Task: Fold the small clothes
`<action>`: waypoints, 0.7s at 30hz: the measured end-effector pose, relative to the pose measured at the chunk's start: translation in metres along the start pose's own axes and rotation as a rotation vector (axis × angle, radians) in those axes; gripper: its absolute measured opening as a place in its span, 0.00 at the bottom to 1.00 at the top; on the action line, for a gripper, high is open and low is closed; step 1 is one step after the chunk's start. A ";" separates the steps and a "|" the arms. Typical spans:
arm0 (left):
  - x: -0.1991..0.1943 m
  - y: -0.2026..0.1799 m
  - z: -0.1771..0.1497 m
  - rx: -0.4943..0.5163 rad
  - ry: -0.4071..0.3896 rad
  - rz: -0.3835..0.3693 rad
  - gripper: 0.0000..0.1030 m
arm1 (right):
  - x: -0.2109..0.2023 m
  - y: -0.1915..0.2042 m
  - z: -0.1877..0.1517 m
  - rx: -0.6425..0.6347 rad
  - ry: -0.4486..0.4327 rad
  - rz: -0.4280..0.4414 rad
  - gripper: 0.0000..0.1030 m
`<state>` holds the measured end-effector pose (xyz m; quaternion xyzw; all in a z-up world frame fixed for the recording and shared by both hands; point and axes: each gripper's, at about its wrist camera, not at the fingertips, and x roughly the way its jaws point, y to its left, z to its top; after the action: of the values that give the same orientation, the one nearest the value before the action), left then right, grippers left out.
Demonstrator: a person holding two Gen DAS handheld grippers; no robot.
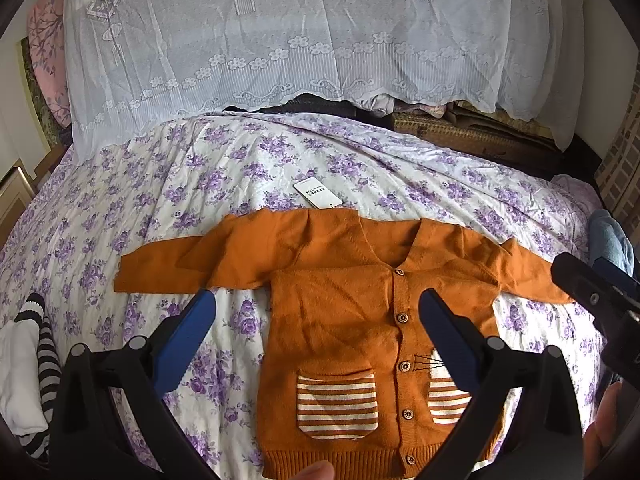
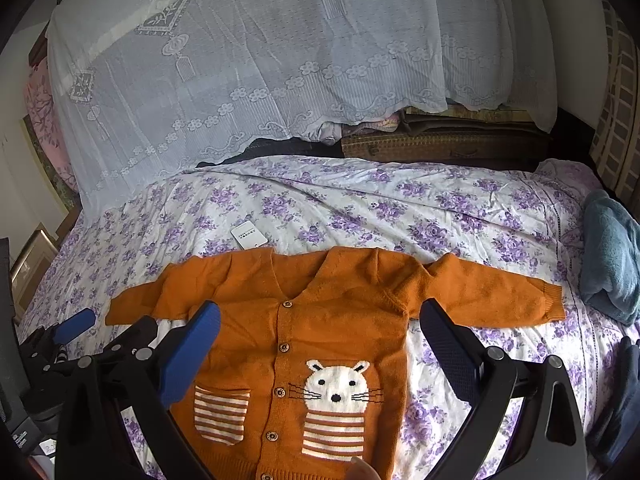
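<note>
Orange cardigan point(image 1: 340, 312) lies flat, sleeves spread, near the bed's point(image 1: 240, 168) front edge. Both left tongs point(image 1: 316, 320) and right tongs point(image 2: 320, 332) hover released, grasping nothing. Folding hasn't started; next, probably a sleeve gets pinched and carried inward.

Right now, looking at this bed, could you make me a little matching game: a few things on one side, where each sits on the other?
Things:
1. cardigan
2. paper tag
3. teal blanket
4. striped sock

Places:
A. bed's right edge
B. bed's left edge
C. spread flat, buttoned, mid-bed
D. just beyond the cardigan's collar

Pairs: 1-C, 2-D, 3-A, 4-B
</note>
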<state>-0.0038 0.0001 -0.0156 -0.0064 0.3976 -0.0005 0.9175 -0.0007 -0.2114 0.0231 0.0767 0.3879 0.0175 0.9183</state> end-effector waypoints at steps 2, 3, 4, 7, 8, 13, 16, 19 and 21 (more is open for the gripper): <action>0.000 -0.001 0.000 0.000 -0.001 0.002 0.96 | 0.001 0.000 0.001 0.003 0.001 0.004 0.97; 0.000 0.000 0.000 0.000 0.000 0.001 0.96 | 0.001 -0.001 0.000 0.003 0.000 0.002 0.97; 0.000 0.000 0.000 0.000 0.000 0.000 0.96 | 0.001 -0.001 0.001 0.006 -0.001 0.003 0.97; 0.000 0.000 -0.001 0.000 -0.001 0.002 0.96 | 0.001 -0.002 -0.001 0.011 -0.001 0.006 0.97; 0.001 0.000 -0.001 -0.001 0.000 0.001 0.96 | 0.001 -0.002 -0.001 0.013 -0.002 0.008 0.97; 0.001 0.000 -0.001 -0.001 0.001 0.001 0.96 | 0.001 -0.003 -0.002 0.013 -0.003 0.010 0.97; 0.001 0.000 0.000 -0.001 0.001 0.002 0.96 | 0.001 -0.001 -0.001 0.014 -0.004 0.009 0.97; 0.001 0.000 0.000 -0.001 0.001 0.002 0.96 | 0.001 -0.002 -0.002 0.015 -0.003 0.010 0.97; 0.001 0.001 -0.001 -0.001 0.001 0.001 0.96 | 0.001 -0.001 -0.002 0.014 -0.003 0.011 0.97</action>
<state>-0.0038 0.0007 -0.0166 -0.0065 0.3983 0.0003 0.9172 -0.0016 -0.2123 0.0213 0.0854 0.3861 0.0196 0.9183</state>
